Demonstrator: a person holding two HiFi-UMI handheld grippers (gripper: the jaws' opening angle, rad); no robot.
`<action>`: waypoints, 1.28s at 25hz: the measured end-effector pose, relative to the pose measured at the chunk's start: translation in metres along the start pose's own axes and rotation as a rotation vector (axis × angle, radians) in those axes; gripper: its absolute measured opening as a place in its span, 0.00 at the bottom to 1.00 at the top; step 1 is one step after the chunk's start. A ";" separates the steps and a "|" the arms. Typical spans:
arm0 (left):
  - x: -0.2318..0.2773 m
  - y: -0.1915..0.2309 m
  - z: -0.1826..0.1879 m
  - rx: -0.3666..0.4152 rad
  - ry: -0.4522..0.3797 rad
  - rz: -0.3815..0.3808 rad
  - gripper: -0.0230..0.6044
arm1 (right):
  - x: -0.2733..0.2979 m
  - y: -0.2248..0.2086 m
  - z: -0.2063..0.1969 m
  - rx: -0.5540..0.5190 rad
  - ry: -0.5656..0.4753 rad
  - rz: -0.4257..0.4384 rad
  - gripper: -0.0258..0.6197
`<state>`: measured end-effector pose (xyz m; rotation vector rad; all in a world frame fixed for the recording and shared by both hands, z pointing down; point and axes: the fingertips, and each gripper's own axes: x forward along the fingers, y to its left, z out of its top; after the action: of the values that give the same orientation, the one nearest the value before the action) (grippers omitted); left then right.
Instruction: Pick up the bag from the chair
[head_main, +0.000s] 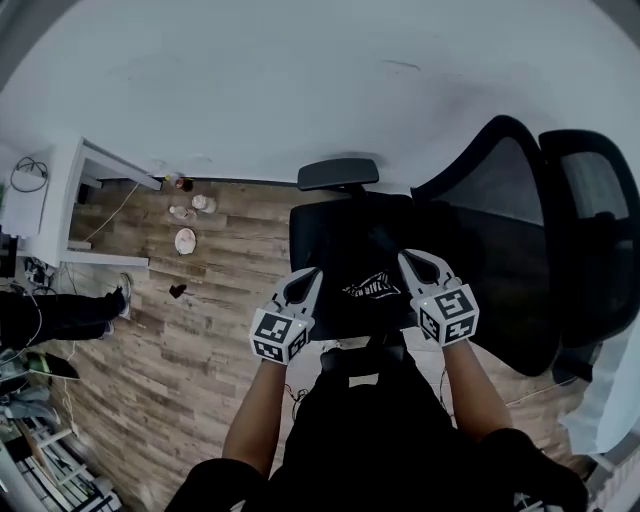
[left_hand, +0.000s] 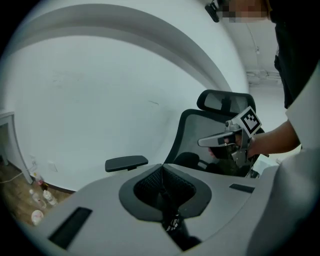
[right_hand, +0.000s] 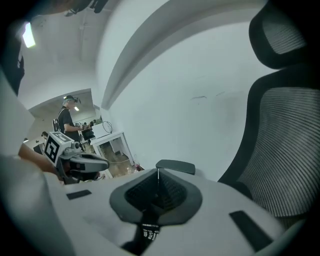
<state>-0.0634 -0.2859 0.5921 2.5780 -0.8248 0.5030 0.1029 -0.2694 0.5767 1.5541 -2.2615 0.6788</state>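
A black bag (head_main: 365, 285) with a white logo is spread between my two grippers, over the seat of a black mesh-backed office chair (head_main: 500, 215). My left gripper (head_main: 308, 277) is shut on the bag's left edge. In the left gripper view its jaws (left_hand: 161, 169) pinch a black strap (left_hand: 172, 222) with white print. At the bag's right edge my right gripper (head_main: 410, 260) is shut too, its jaws (right_hand: 158, 174) closed on a black strap with a white label (right_hand: 149, 231). Whether the bag still touches the seat I cannot tell.
The chair's armrest (head_main: 338, 173) juts out beyond the bag. A second dark chair (head_main: 600, 230) stands at the right. On the wood floor lie bottles and a plate (head_main: 186, 240) beside a white desk (head_main: 95, 165). A person's leg (head_main: 60, 312) is at left.
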 end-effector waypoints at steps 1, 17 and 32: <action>0.006 0.004 -0.005 0.016 0.022 0.007 0.07 | 0.005 -0.007 -0.003 0.000 0.007 0.007 0.07; 0.100 0.056 -0.112 -0.187 0.324 -0.115 0.57 | 0.089 -0.099 -0.120 0.061 0.335 0.043 0.45; 0.155 0.033 -0.171 -0.261 0.464 -0.255 0.63 | 0.151 -0.088 -0.192 0.349 0.525 0.349 0.68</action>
<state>-0.0020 -0.3047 0.8160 2.1582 -0.3678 0.8116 0.1287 -0.3095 0.8323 0.9399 -2.0817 1.4499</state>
